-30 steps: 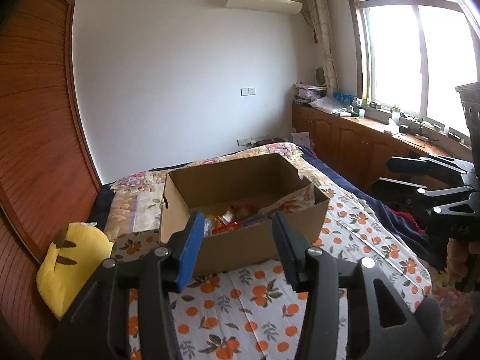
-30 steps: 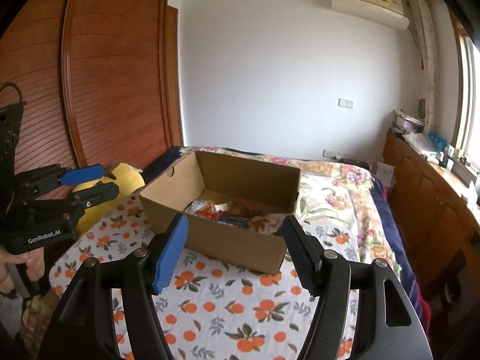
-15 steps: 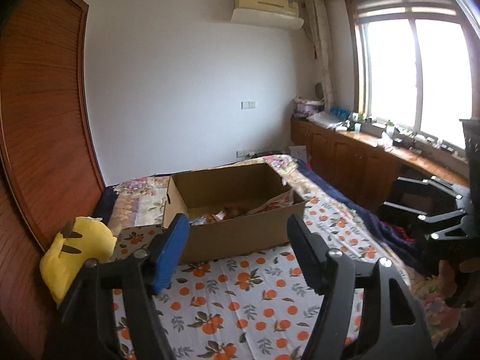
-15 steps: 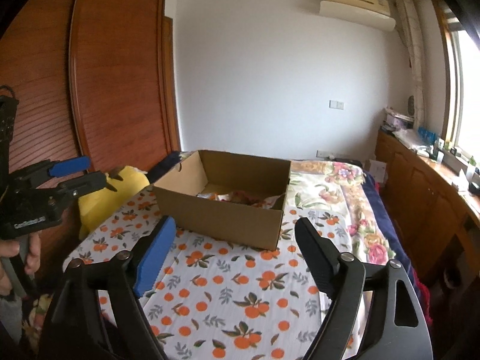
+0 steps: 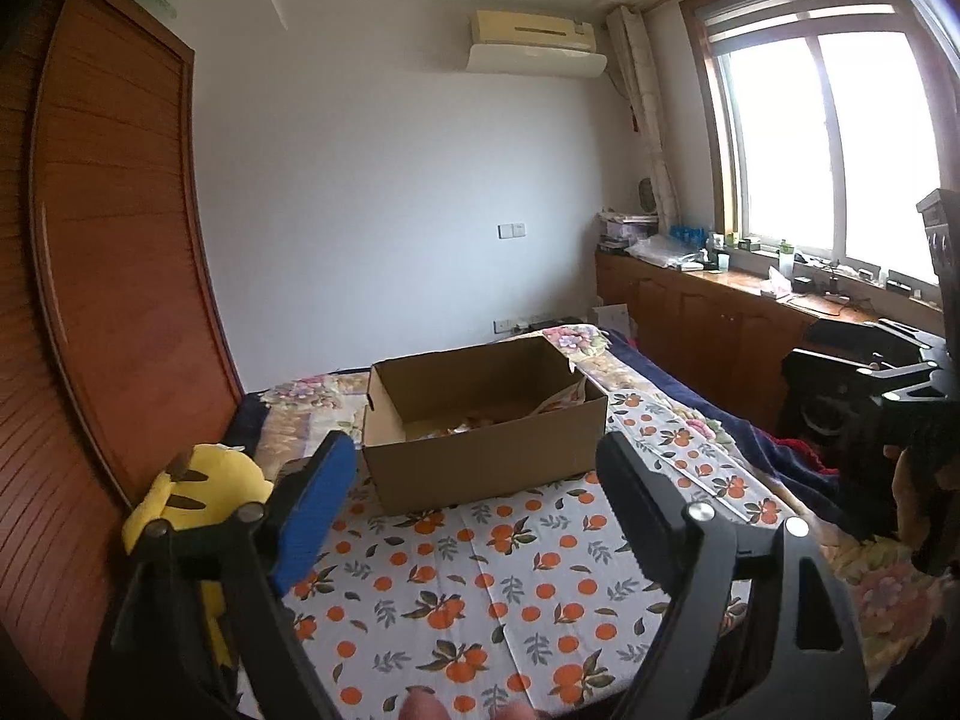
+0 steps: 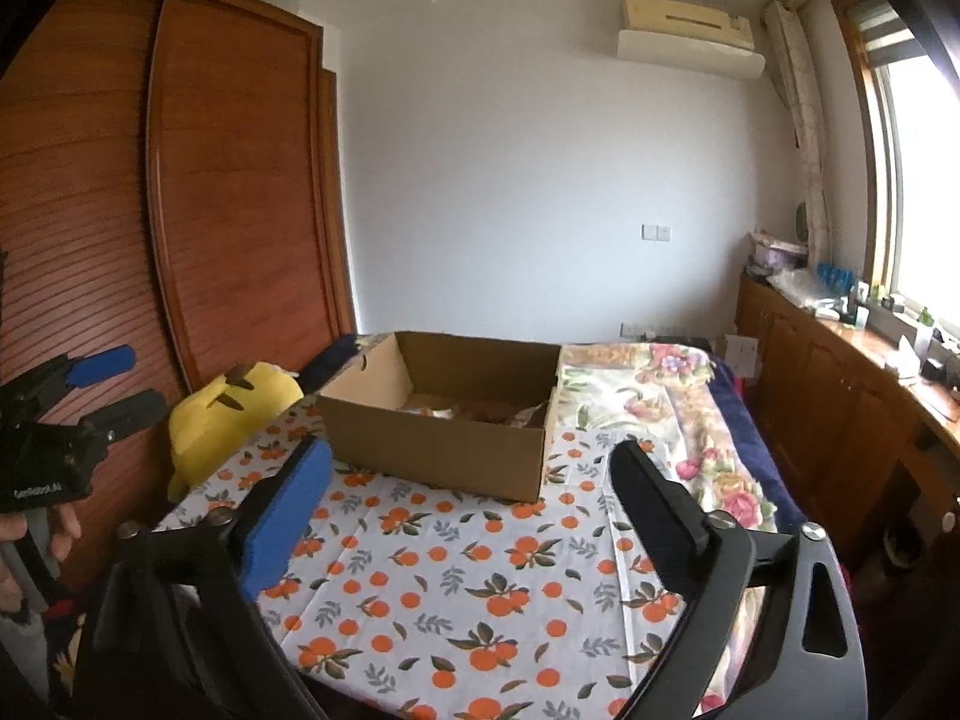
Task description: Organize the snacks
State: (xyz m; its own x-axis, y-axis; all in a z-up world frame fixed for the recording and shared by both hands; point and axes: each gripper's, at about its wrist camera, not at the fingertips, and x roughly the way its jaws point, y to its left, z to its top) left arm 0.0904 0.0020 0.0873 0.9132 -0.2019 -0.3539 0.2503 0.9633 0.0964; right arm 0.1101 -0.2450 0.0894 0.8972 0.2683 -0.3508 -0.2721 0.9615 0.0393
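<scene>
An open cardboard box (image 5: 486, 456) sits on the bed's orange-print cloth (image 5: 480, 576); it also shows in the right wrist view (image 6: 438, 450). Snack packets (image 5: 474, 423) lie inside it, mostly hidden by the near wall; they show in the right wrist view (image 6: 474, 411) too. My left gripper (image 5: 474, 468) is open and empty, held well back from the box. My right gripper (image 6: 474, 480) is open and empty, also back from the box. Each gripper shows at the edge of the other's view, the right (image 5: 888, 378) and the left (image 6: 90, 384).
A yellow plush toy (image 5: 192, 492) lies left of the box by the wooden wardrobe (image 5: 108, 276). A low wooden cabinet (image 5: 720, 324) with clutter runs under the window at right. A floral quilt (image 6: 648, 384) covers the bed's far right side.
Both grippers have pulled back and up from the box, which now looks smaller and farther. Both sets of fingers have opened wider.
</scene>
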